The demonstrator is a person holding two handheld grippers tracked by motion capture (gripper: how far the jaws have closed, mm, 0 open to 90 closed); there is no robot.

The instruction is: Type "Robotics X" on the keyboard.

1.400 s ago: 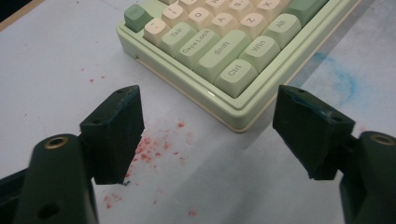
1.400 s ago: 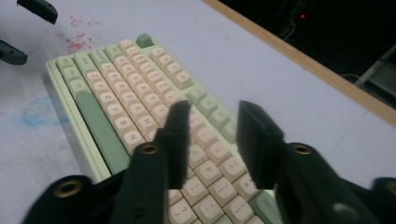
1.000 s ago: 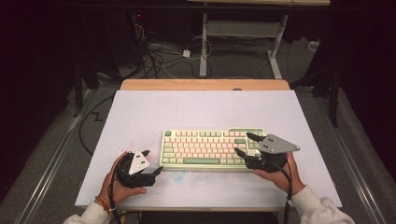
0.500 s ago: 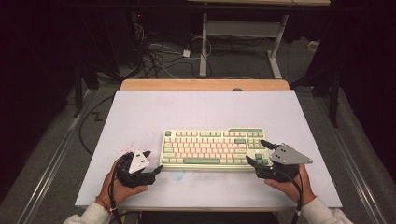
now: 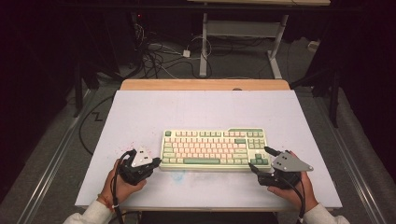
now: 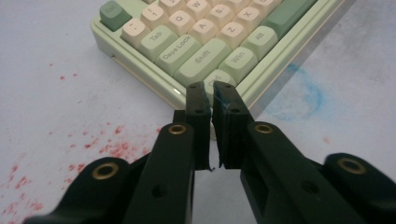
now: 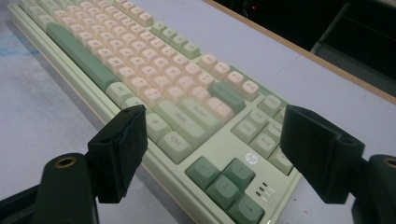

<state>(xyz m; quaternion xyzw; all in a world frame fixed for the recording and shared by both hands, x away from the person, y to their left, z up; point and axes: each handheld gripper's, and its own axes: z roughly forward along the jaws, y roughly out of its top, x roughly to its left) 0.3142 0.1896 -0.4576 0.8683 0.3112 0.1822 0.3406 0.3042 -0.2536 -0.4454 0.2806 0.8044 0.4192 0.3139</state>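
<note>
Keyboard (image 5: 215, 148) between both grippers' jaws, ungripped.

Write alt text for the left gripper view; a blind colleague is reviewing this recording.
The left gripper's two black jaws stand nearly closed with nothing between them, pointing at the near corner of a green and cream keyboard by its Ctrl key. The pale table carries red specks and a blue smudge.
</note>
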